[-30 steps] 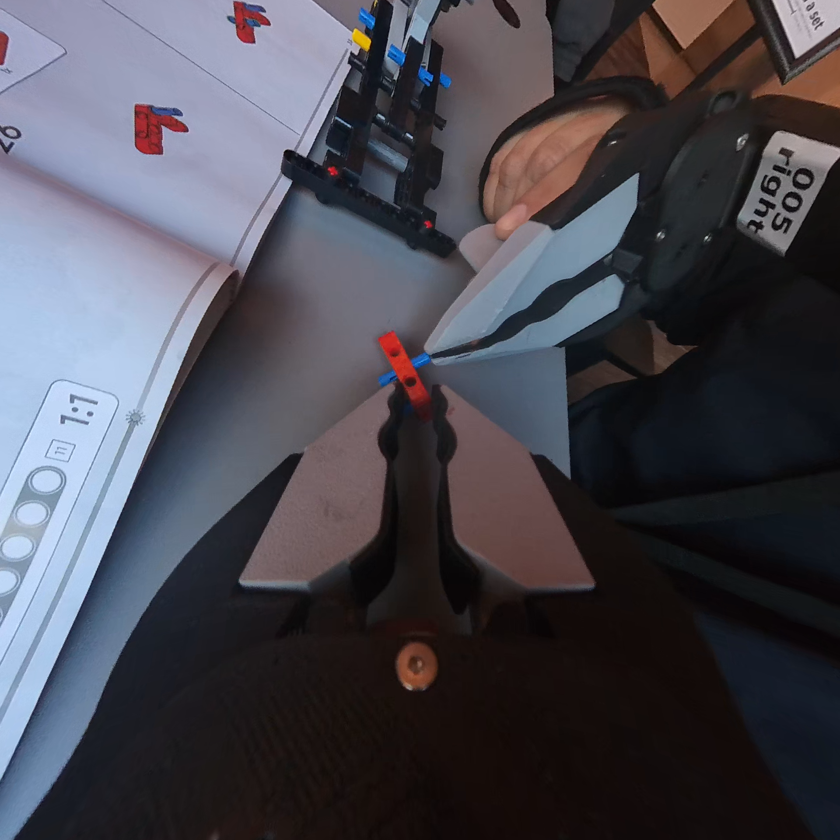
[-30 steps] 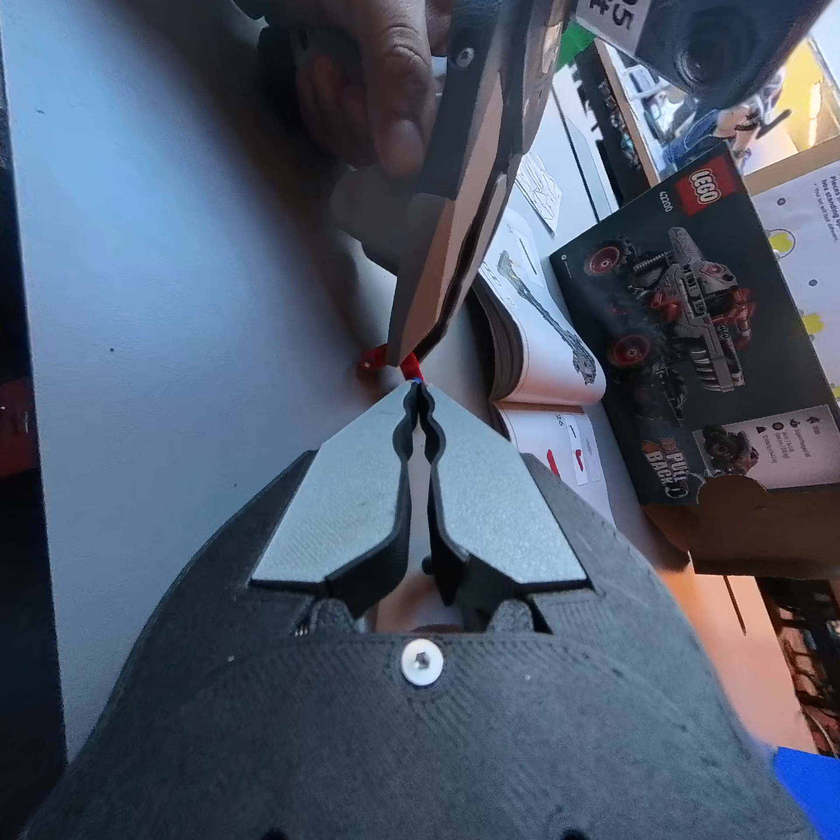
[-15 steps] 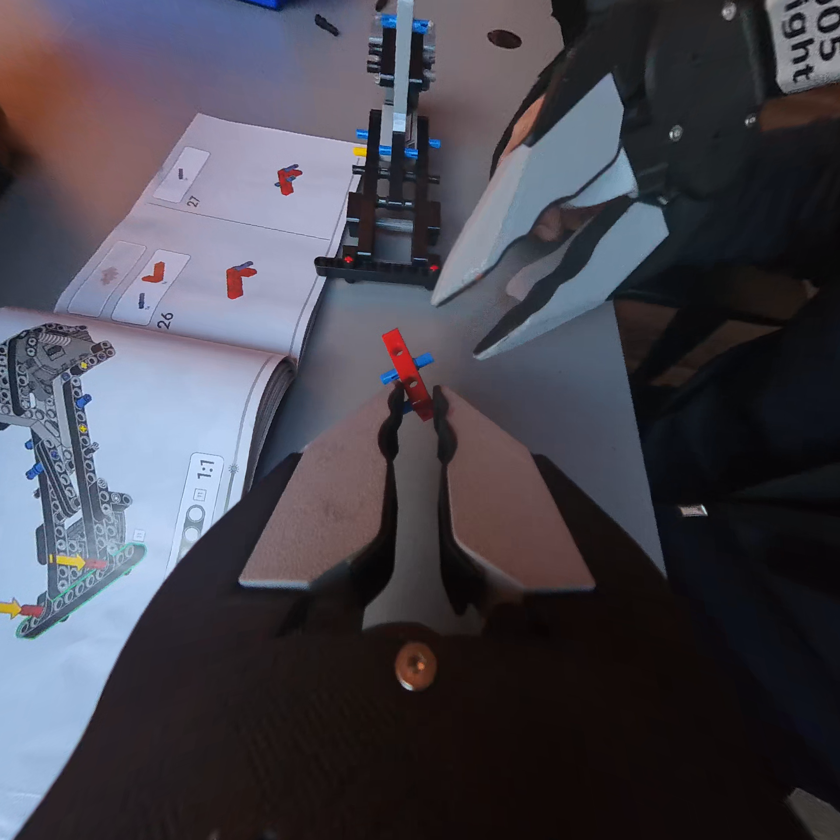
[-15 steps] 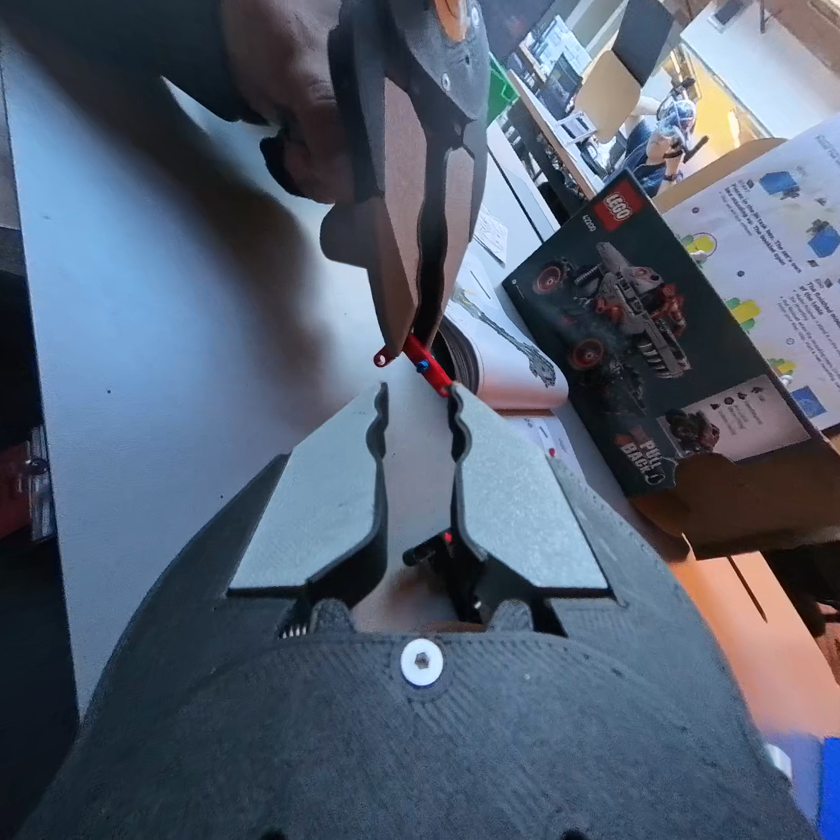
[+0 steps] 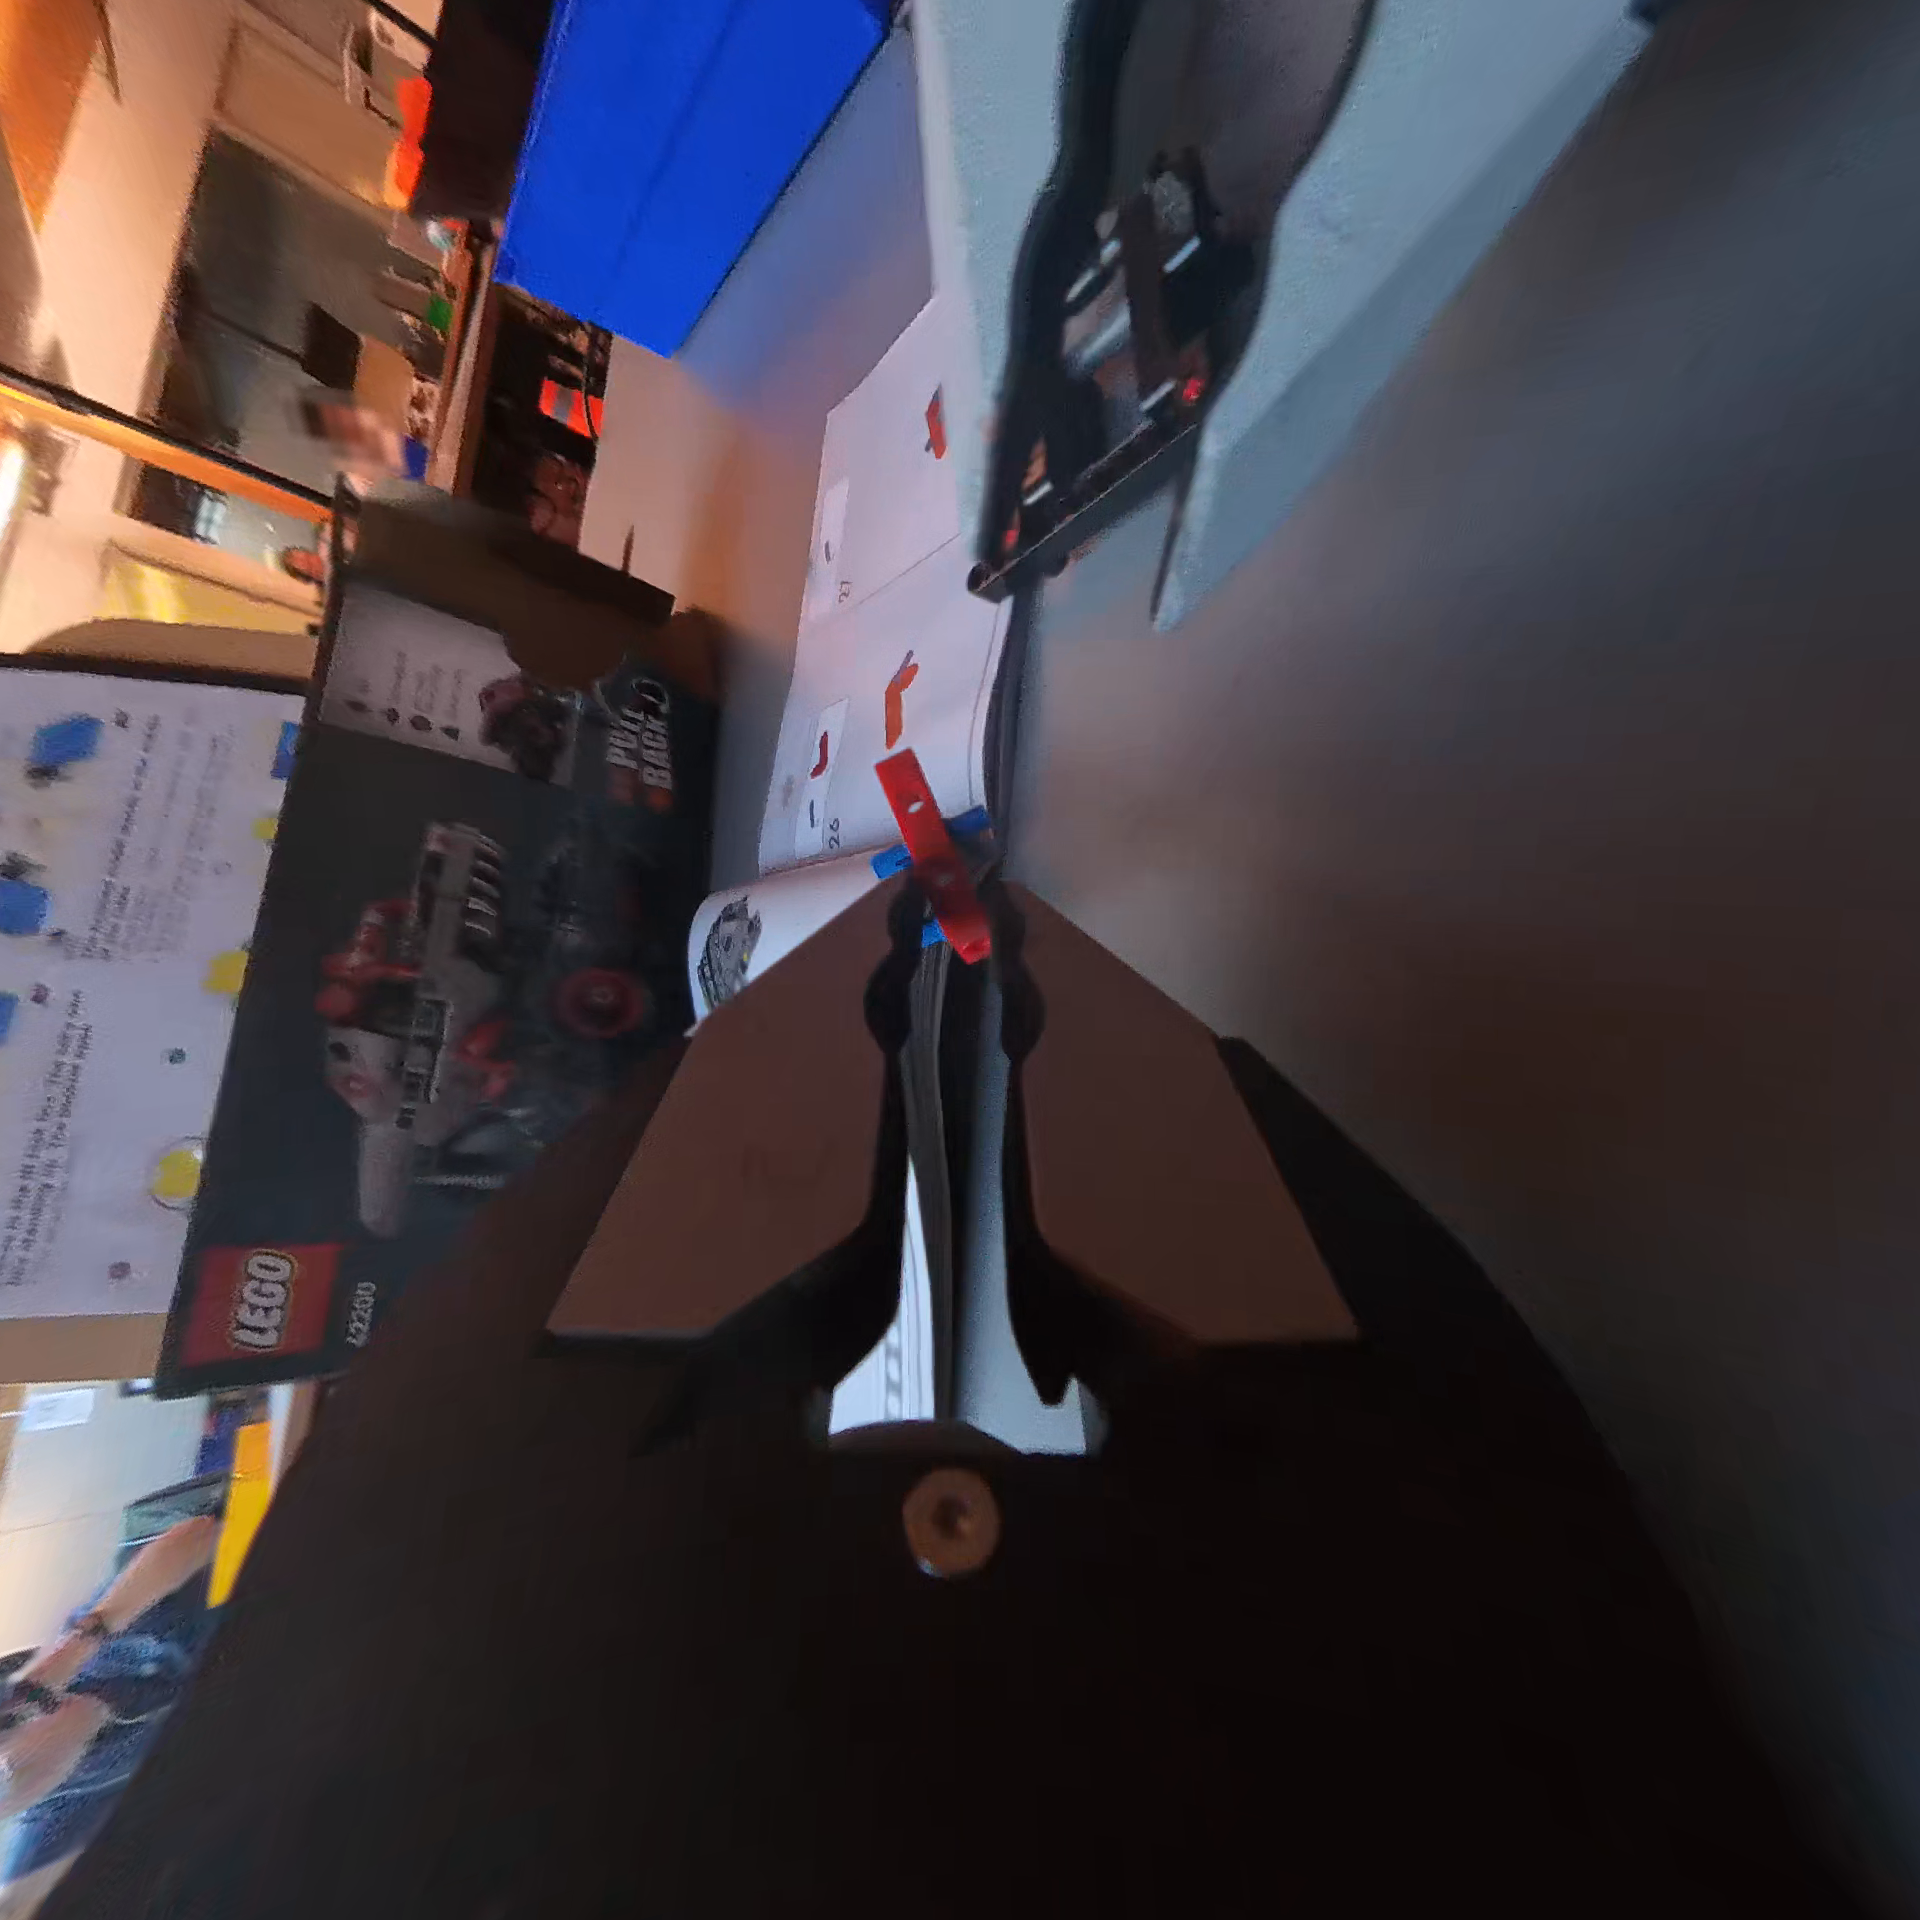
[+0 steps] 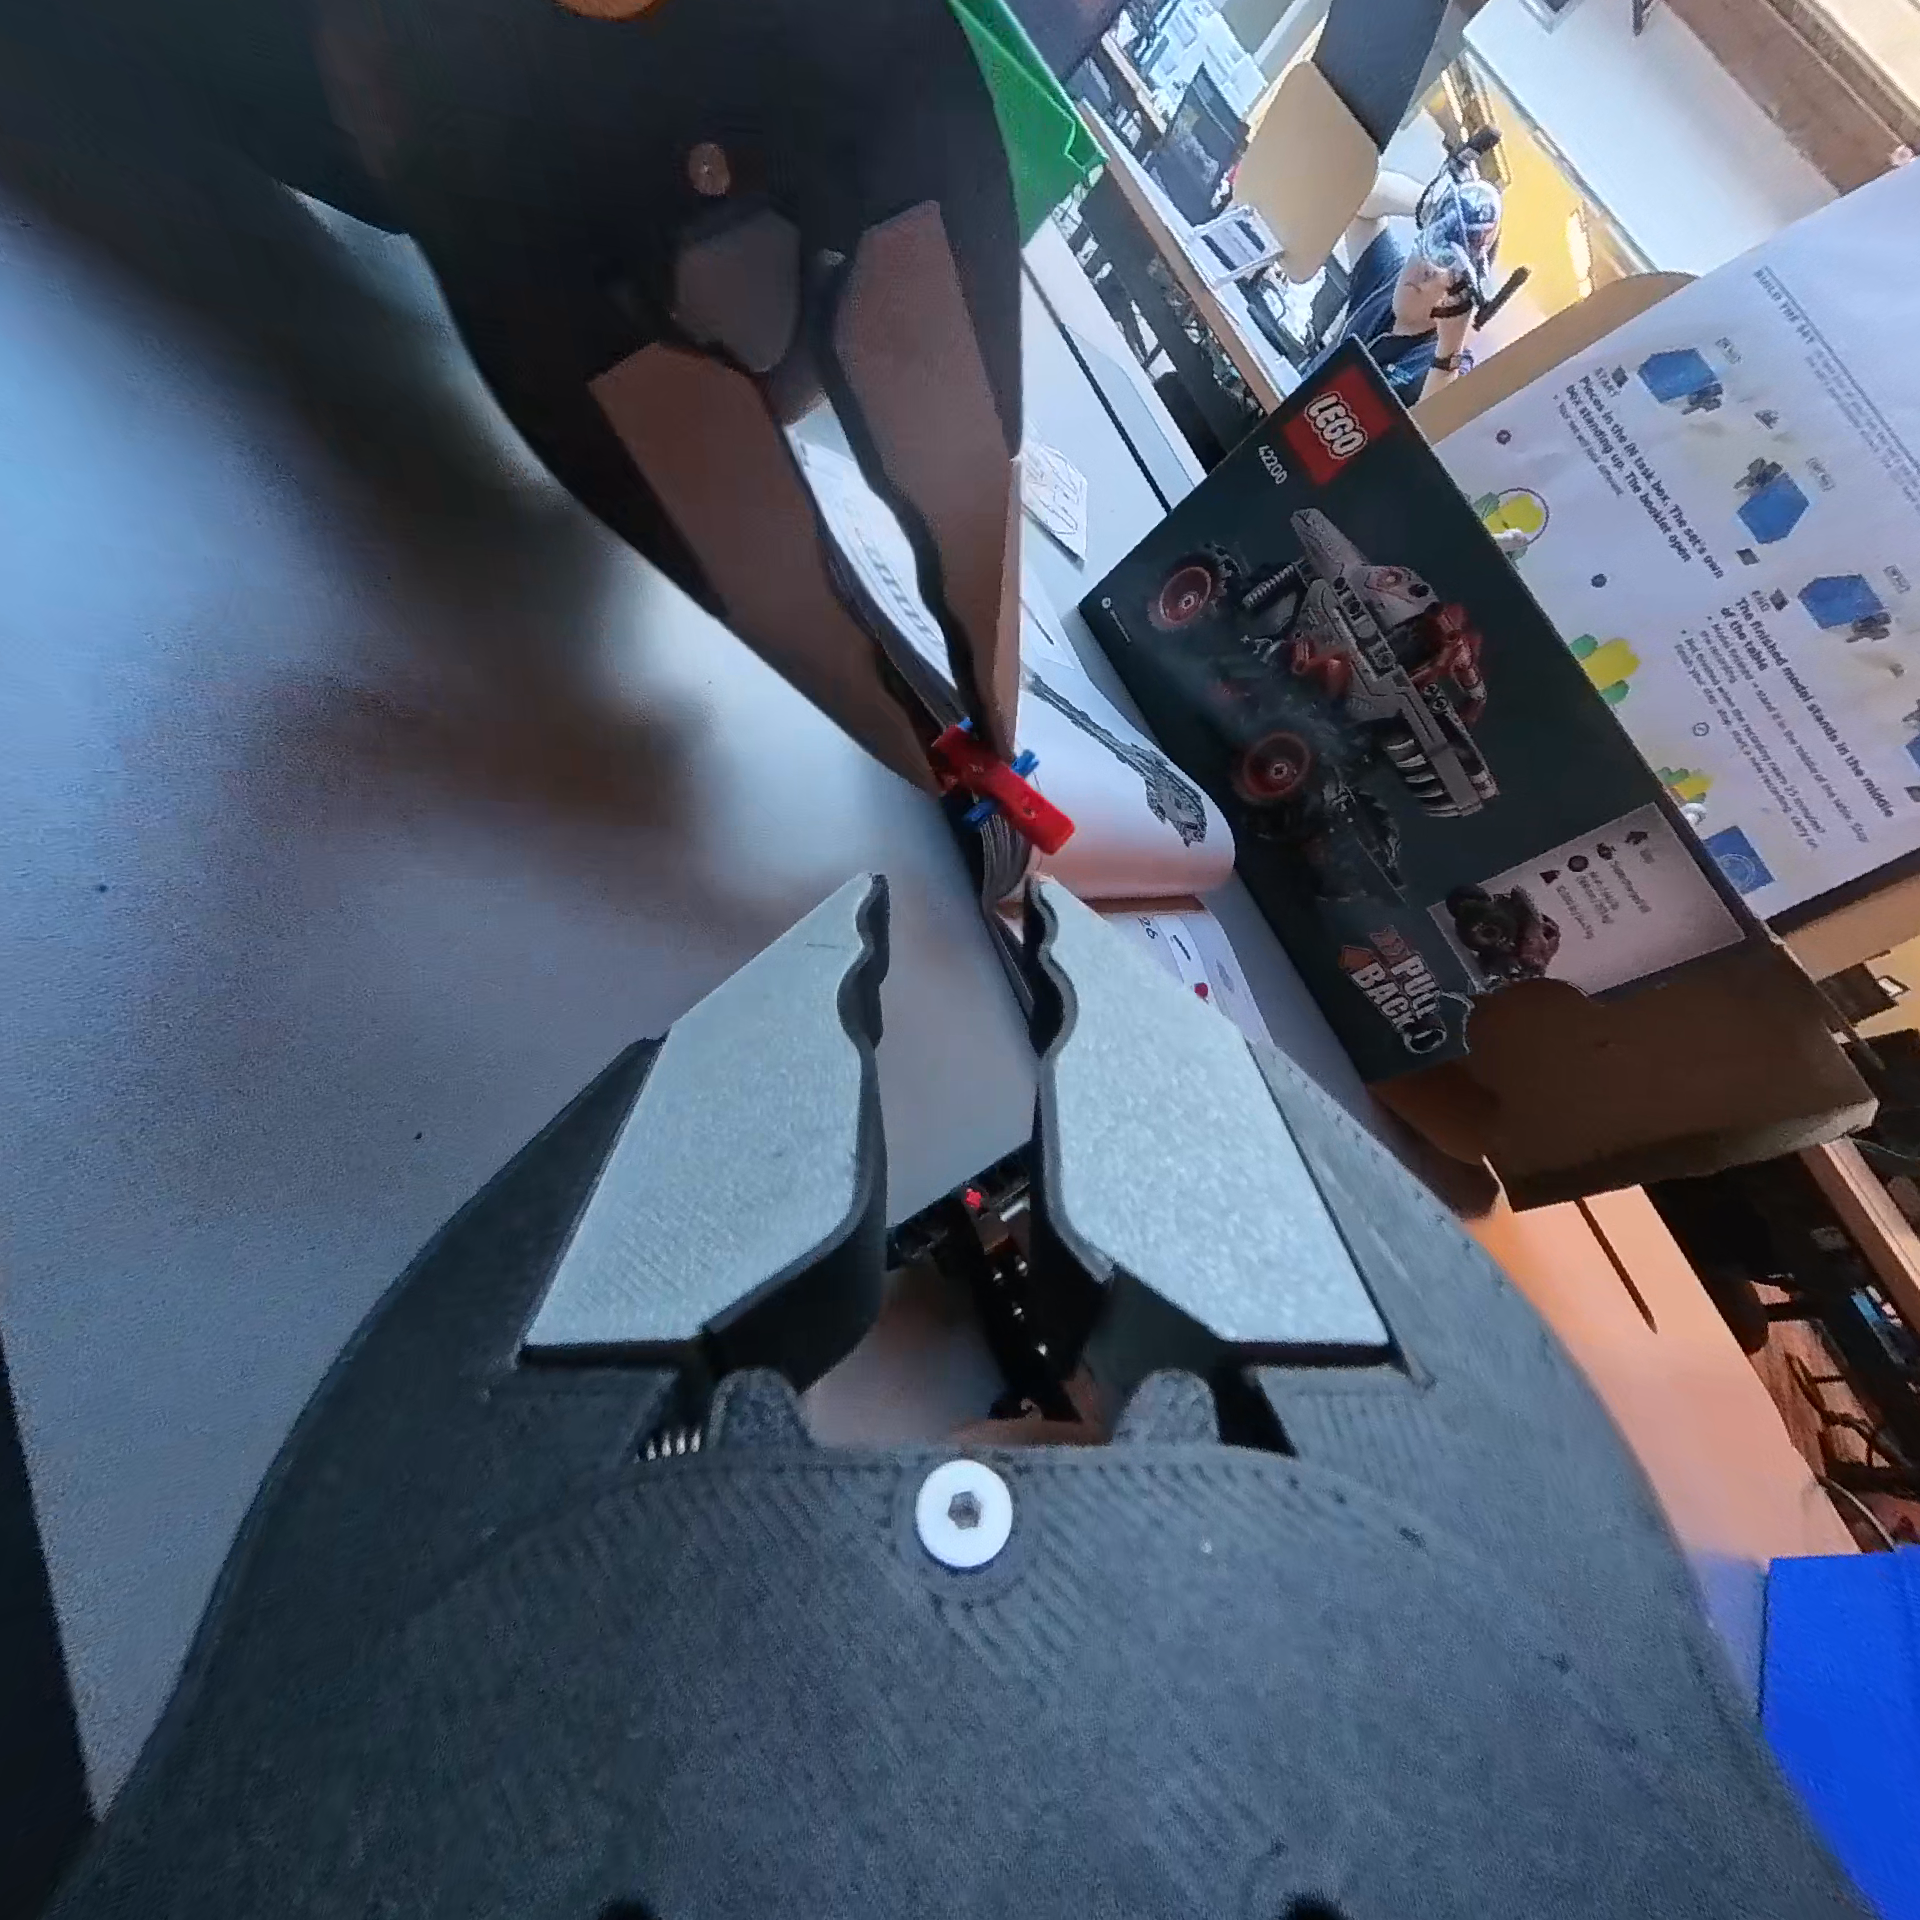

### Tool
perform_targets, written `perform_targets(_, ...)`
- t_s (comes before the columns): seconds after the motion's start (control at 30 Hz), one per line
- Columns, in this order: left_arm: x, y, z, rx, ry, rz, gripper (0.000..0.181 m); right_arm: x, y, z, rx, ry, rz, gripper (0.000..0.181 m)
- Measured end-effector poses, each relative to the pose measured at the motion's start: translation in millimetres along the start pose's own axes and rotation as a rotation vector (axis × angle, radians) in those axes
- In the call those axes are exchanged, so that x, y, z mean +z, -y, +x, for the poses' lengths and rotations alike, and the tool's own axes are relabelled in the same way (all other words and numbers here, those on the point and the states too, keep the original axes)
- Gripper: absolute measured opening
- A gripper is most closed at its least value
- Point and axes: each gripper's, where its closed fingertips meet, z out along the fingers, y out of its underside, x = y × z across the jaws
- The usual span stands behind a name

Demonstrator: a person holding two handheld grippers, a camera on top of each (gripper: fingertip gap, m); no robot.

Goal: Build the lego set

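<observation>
My left gripper (image 5: 948, 914) is shut on a small red beam (image 5: 928, 854) with blue pins (image 5: 966, 823) through it, held above the grey table (image 5: 1455, 831). The same red beam (image 6: 997, 784) shows in the right wrist view, pinched at the left gripper's tips (image 6: 971, 743). My right gripper (image 6: 956, 904) is open and empty, just short of the beam. In the left wrist view the right gripper (image 5: 1164, 312) frames the black partly built chassis (image 5: 1101, 457), which also shows between the right gripper's fingers (image 6: 997, 1247).
The open instruction booklet (image 5: 894, 644) lies on the table, beside the black set box (image 5: 457, 987) (image 6: 1455, 748). A blue bin (image 5: 675, 156) stands behind. A white poster (image 6: 1766, 499) leans behind the box. One gripper's finger ends stand about 6 cm off the other's.
The right gripper let go of the blue pin, opened wider and drew back from the beam. The left gripper kept the red beam and both views rolled sideways.
</observation>
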Motion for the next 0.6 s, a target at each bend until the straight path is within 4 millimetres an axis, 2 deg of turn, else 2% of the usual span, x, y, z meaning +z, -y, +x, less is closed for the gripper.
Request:
perform_targets(0.37, -3, 8, 2, -0.166, -0.071, 0.056, 0.010, 0, -2, 7, 0.028, -0.027, -0.006, 0.022)
perform_targets(0.6, -9, 22, 13, -0.443, -0.278, 0.144, 0.009, -7, 6, 15, 0.036, -0.068, 0.041, 0.022)
